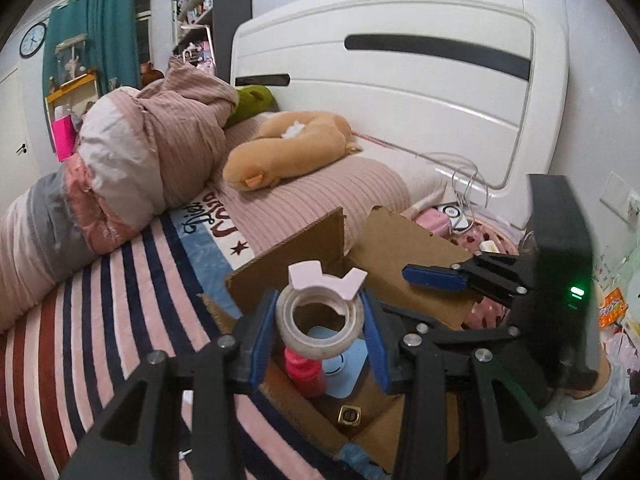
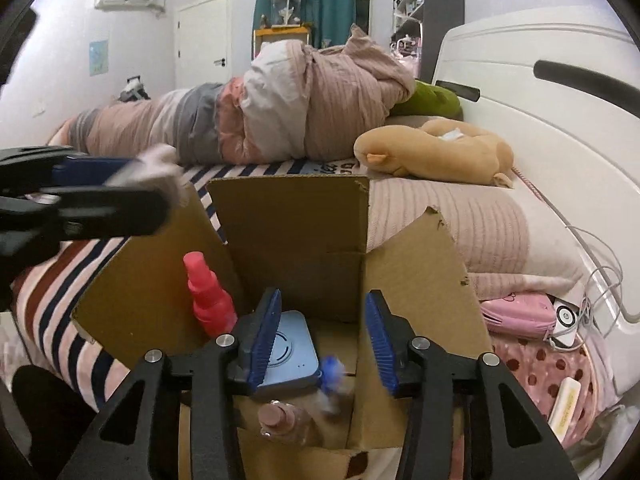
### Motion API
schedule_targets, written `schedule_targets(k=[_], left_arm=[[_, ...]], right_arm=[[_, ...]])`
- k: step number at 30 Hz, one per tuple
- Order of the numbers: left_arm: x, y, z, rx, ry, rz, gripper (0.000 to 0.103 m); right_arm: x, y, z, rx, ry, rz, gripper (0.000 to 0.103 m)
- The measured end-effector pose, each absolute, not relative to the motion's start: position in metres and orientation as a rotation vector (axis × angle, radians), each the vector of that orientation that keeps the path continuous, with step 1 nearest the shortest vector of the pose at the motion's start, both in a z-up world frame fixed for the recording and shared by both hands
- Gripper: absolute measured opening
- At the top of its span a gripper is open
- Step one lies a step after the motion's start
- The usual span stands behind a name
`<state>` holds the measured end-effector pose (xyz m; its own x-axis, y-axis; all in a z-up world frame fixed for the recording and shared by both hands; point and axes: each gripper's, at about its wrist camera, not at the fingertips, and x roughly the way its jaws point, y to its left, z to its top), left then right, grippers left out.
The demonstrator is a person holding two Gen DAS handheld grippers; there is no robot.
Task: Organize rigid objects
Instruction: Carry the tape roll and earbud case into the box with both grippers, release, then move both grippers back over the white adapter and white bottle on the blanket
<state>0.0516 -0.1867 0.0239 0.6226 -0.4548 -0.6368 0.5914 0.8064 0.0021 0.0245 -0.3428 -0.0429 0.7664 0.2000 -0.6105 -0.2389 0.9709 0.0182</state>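
Cardboard flaps stand open around the box on the striped bedspread, and both grippers hang over its mouth. The left gripper has its blue pads pressed against either side of a roll of clear tape, which sits upright between them with a pale pink dispenser piece at its top (the roll is held above the box, not resting in it). Beneath it, inside the box, lie a pink spray bottle, a light blue square device and a small gold-rimmed square item.

The right gripper has its jaws spread wide with nothing between them. Directly below sits the blue device, and beside it a small blue-and-white object, too blurred to identify, in the gap above the box floor. A clear bottle with a pinkish cap lies nearer the camera. The pink spray bottle leans against the left flap. A tan plush toy rests on the pillow behind.
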Motion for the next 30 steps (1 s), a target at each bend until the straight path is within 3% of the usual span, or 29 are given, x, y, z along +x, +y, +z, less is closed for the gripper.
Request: schedule_targets(k=[4,23,30], left_arm=[[0.065,-0.202,0.018,0.244,0.704,-0.612,0.038],[0.110,-0.260,-0.004,0.336,0.828,-0.673,0.038],[0.109,-0.249,0.001,0.297,0.829,-0.657,0.052]], right_arm=[[0.012,-0.344,-0.044,-0.056,0.624,0.296,0.047],[0.010,-0.351,-0.058,-0.056,0.624,0.269,0.049],[0.003,-0.347,-0.056,-0.071,0.602,0.312,0.060]])
